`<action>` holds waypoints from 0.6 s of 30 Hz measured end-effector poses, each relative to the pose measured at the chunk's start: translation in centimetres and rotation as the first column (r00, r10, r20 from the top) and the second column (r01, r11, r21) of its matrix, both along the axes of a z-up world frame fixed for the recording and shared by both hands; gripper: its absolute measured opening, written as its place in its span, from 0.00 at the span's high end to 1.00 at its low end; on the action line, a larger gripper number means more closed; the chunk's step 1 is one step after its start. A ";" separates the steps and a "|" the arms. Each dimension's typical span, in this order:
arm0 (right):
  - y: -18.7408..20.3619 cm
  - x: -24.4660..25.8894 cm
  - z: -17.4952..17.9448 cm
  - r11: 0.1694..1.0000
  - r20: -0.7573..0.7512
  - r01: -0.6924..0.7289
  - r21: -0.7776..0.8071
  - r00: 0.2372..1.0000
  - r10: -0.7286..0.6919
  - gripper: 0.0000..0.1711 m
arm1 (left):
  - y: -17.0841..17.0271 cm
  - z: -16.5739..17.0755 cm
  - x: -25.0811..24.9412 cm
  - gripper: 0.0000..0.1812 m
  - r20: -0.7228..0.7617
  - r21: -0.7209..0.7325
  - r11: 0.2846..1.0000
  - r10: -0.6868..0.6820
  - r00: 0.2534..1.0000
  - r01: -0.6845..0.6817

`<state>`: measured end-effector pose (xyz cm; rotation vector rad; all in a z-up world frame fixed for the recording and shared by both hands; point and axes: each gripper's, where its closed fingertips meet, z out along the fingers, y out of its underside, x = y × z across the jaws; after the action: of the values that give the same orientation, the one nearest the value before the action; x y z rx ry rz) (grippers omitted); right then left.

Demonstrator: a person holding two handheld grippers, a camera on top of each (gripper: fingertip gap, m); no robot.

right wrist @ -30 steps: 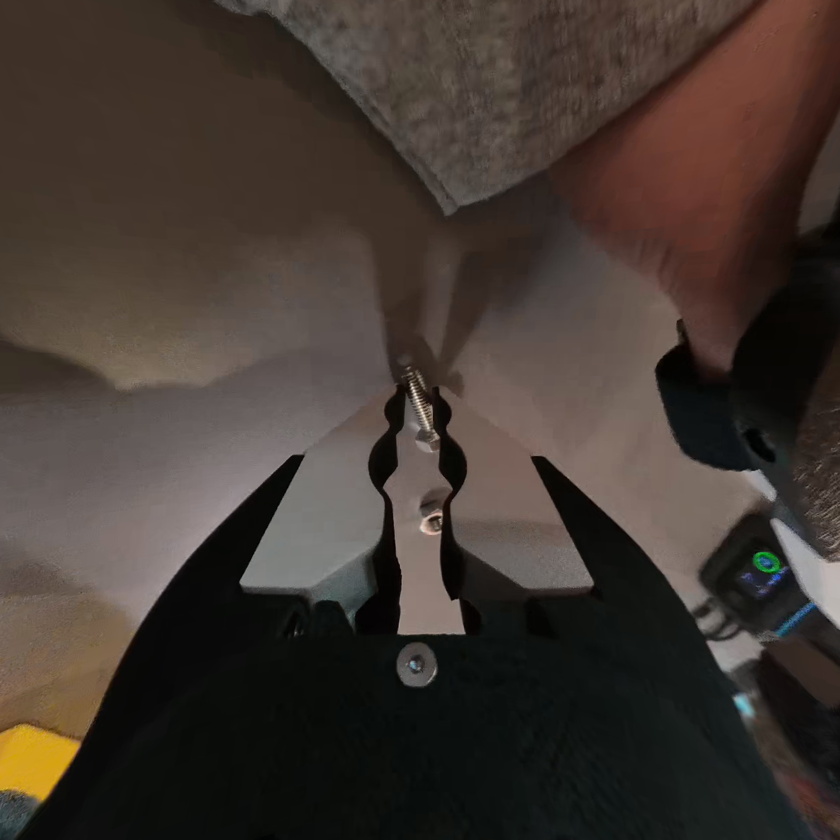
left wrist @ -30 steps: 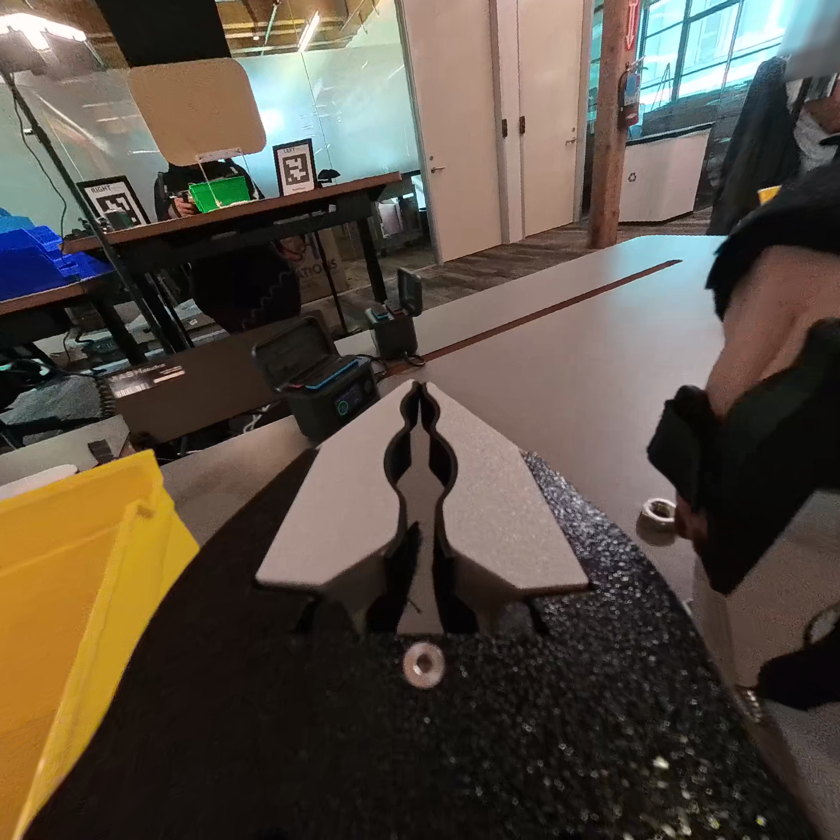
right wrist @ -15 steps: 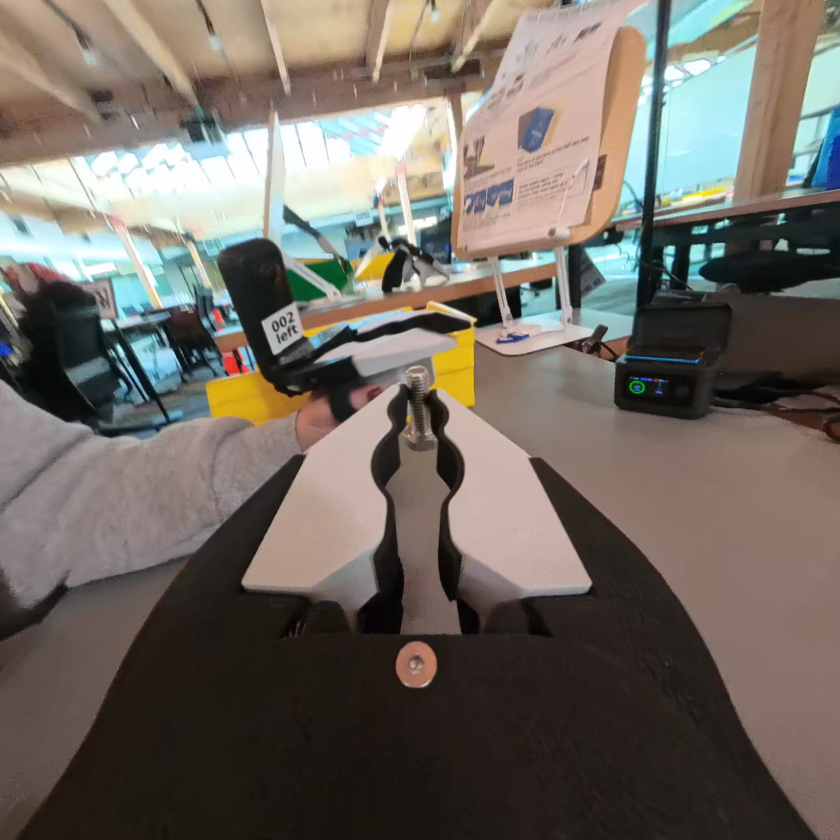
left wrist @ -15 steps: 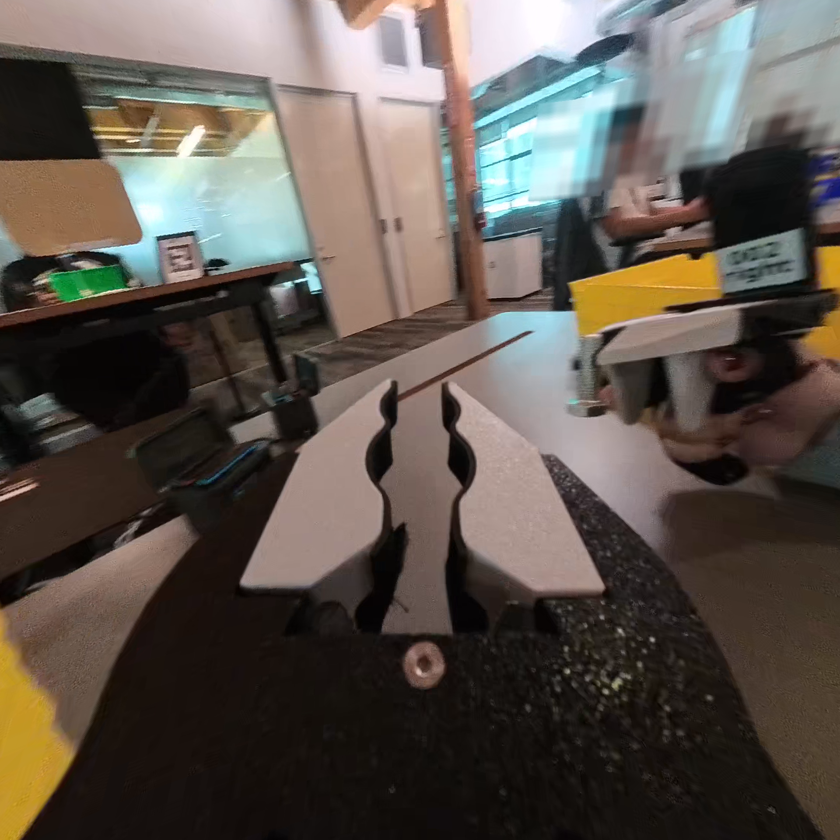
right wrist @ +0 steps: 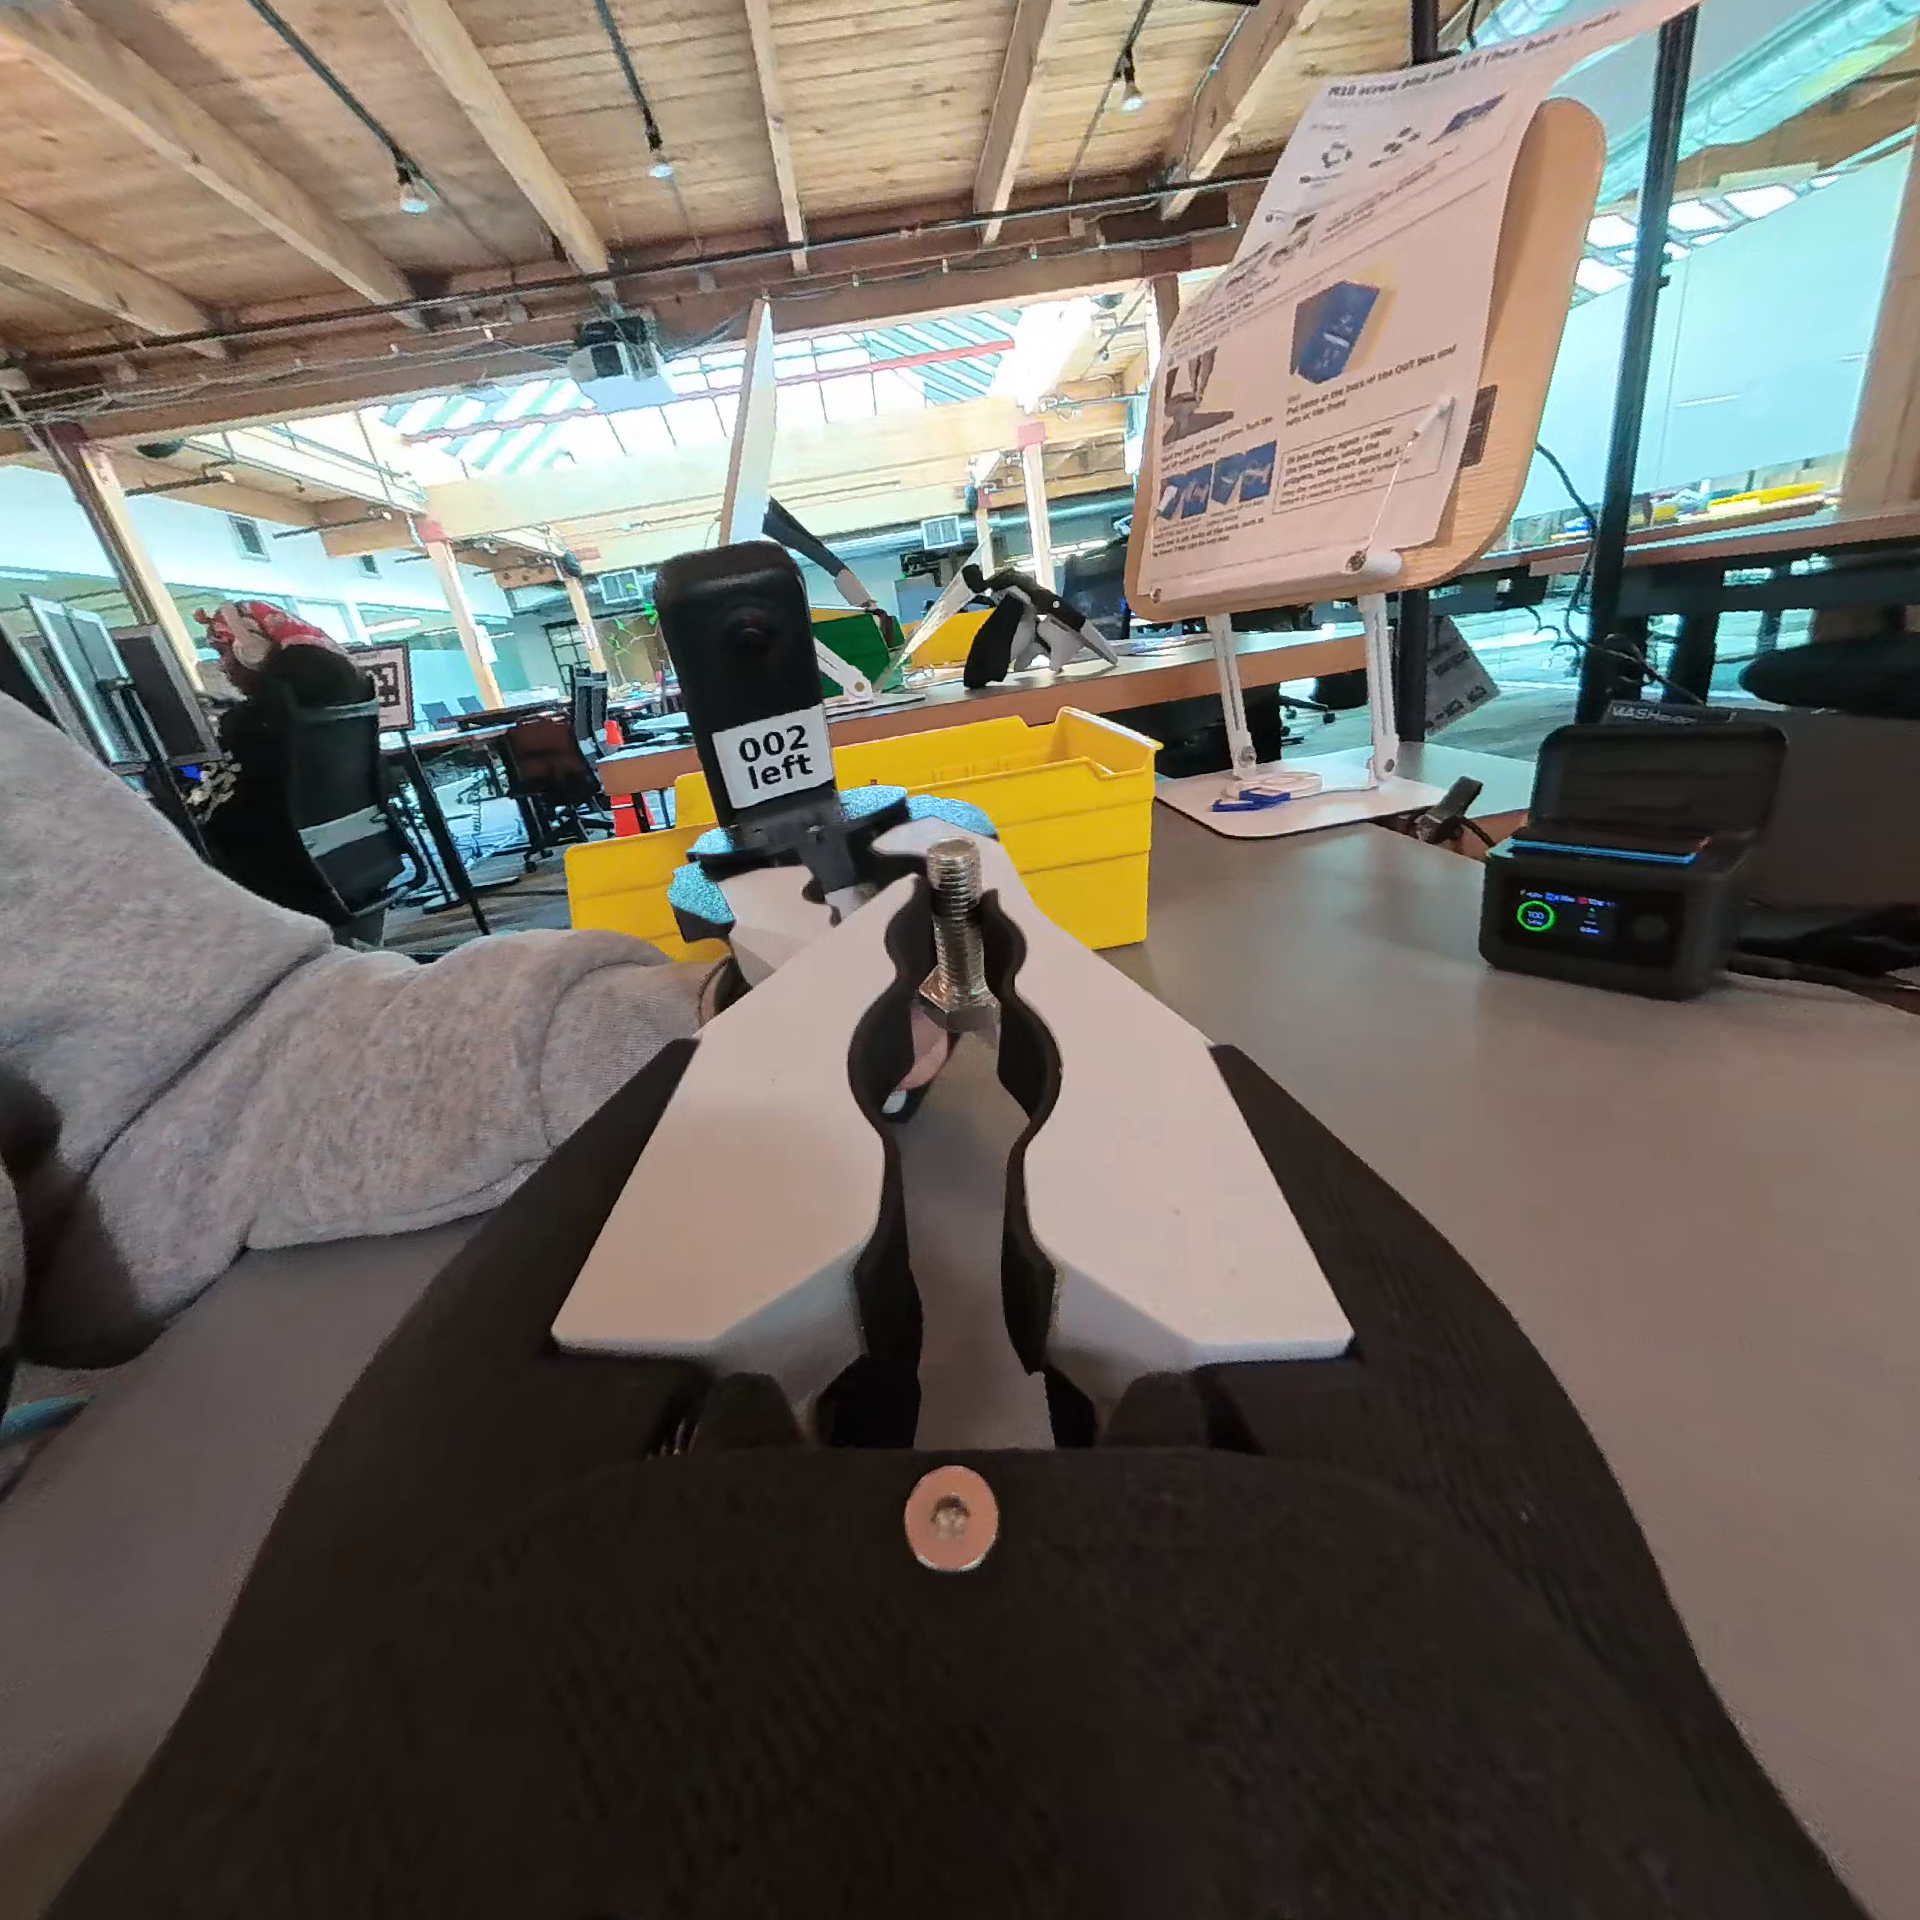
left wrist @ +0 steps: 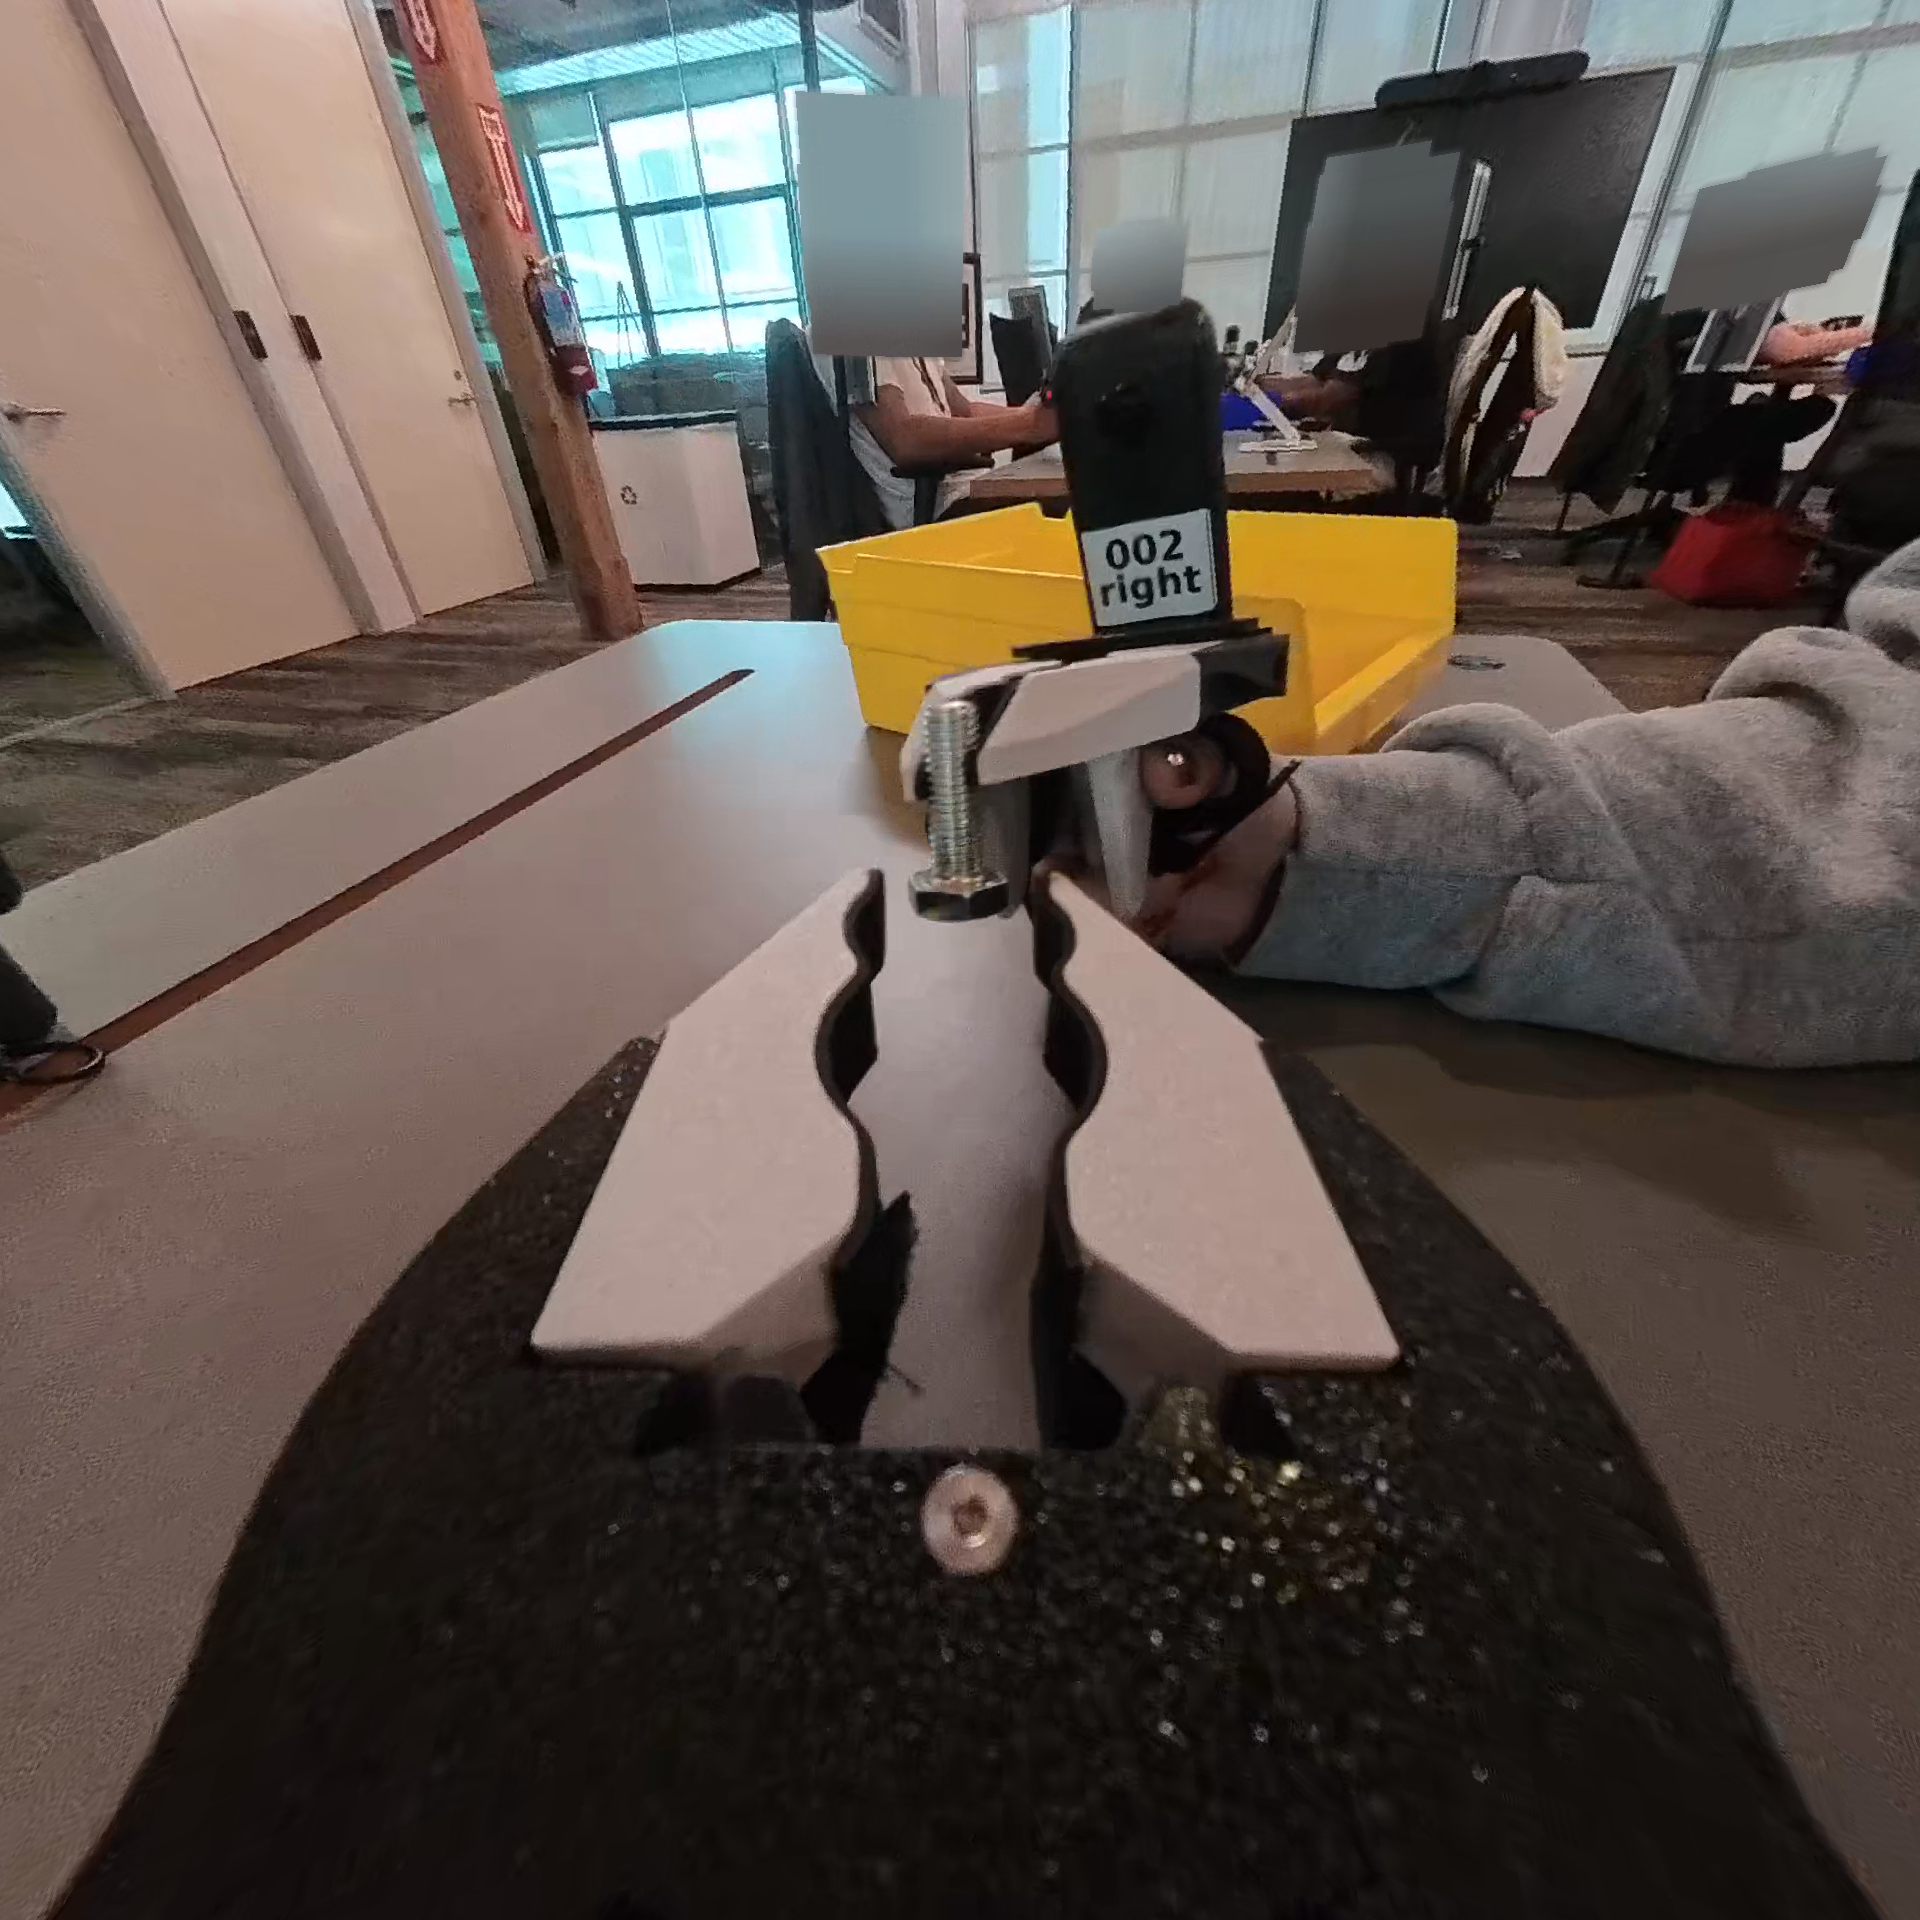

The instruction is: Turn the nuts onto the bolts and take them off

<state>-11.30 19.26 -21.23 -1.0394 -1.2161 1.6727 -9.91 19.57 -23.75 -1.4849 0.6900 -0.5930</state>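
My right gripper [right wrist: 956, 899] is shut on a silver bolt [right wrist: 954, 940] and holds it upright, threaded end up and hex head down. In the left wrist view the right gripper [left wrist: 940, 732] faces me, with the bolt [left wrist: 954, 800] hanging from its tips just above the table. My left gripper [left wrist: 961, 894] is open and empty, and the bolt's head sits just beyond the gap between its tips. The left gripper [right wrist: 805, 894] shows behind the bolt in the right wrist view. I see no nut in either view.
A yellow bin [left wrist: 1340, 592] stands on the grey table [left wrist: 364, 1039] behind the right gripper, and another yellow bin [right wrist: 1049, 821] behind the left. A black charging case [right wrist: 1621, 904] and an instruction board on a stand [right wrist: 1351, 343] are at the right. Grey sleeves [left wrist: 1610, 883] rest on the table. The grippers are tip to tip, or close to it. Both grippers' tips are roughly 25 cm from the black charging case [right wrist: 1621, 904].
Both grippers swung up from the table to face each other. My left gripper opened. My right gripper kept the bolt, which now stands upright.
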 end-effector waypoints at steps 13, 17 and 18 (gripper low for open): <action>0.1 -0.2 0.3 0.999 -0.024 0.004 -0.046 1.000 -0.005 0.96 | 0.5 0.0 -0.5 0.88 -0.022 0.015 0.998 0.063 0.998 -0.062; 0.1 -0.2 0.3 0.998 -0.022 0.000 -0.058 1.000 -0.001 0.96 | 0.4 0.0 -0.4 0.91 -0.039 0.022 0.998 0.053 0.998 -0.053; 0.1 -0.2 0.3 0.998 -0.022 -0.001 -0.060 1.000 0.000 0.96 | 0.4 0.0 -0.3 0.91 -0.046 0.027 0.998 0.056 0.997 -0.055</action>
<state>-11.51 19.40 -20.93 -1.0548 -1.1579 1.7261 -10.25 19.94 -23.74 -1.4929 0.6880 -0.5063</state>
